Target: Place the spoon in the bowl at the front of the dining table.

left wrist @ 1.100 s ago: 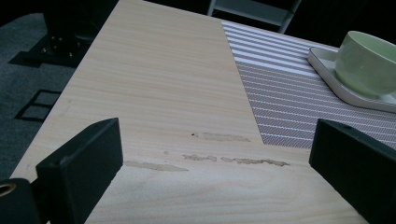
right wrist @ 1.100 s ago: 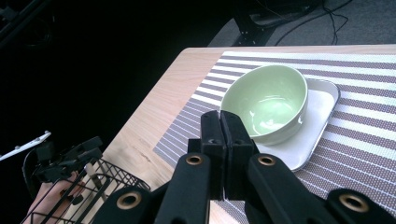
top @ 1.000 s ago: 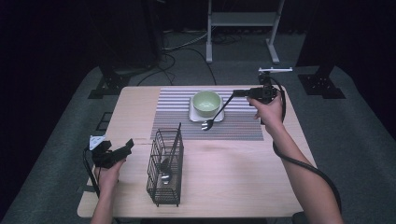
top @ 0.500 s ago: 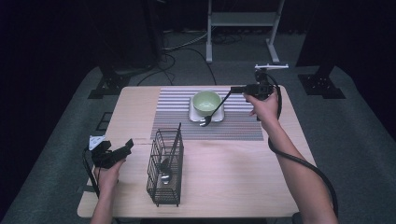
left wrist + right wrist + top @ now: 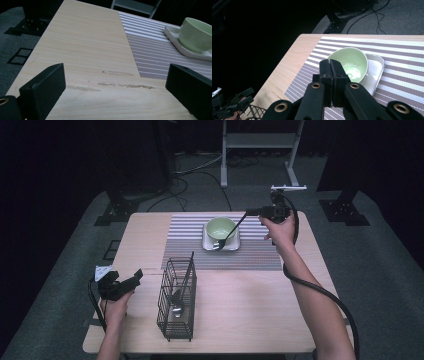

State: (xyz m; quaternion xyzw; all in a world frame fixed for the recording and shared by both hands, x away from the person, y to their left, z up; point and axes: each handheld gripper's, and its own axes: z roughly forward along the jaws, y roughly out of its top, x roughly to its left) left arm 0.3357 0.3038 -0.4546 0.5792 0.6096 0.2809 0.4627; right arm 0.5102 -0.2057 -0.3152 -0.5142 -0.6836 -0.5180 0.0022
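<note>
**Right tongs pinch a utensil over the bowl; left tongs wait open**

The right tongs are pressed together, jaws meeting with no gap in the right gripper view, and from the high view they grip the top of a thin dark utensil. It slants down and toward the person, its working end at the near rim of the green bowl, over the white tray under that bowl. Whether the tip touches either I cannot tell.

The utensil looks light, stiff and narrow, probably smooth, so it could pivot in a grip at its very end; a hold farther down the handle would likely steady it.

The left tongs are spread wide and hold nothing, hovering at the counter's left near edge, well apart from the bowl.

Between them stands a black wire basket with a spoon and another dark utensil upright inside. The bowl and tray sit on a striped mat.
</note>
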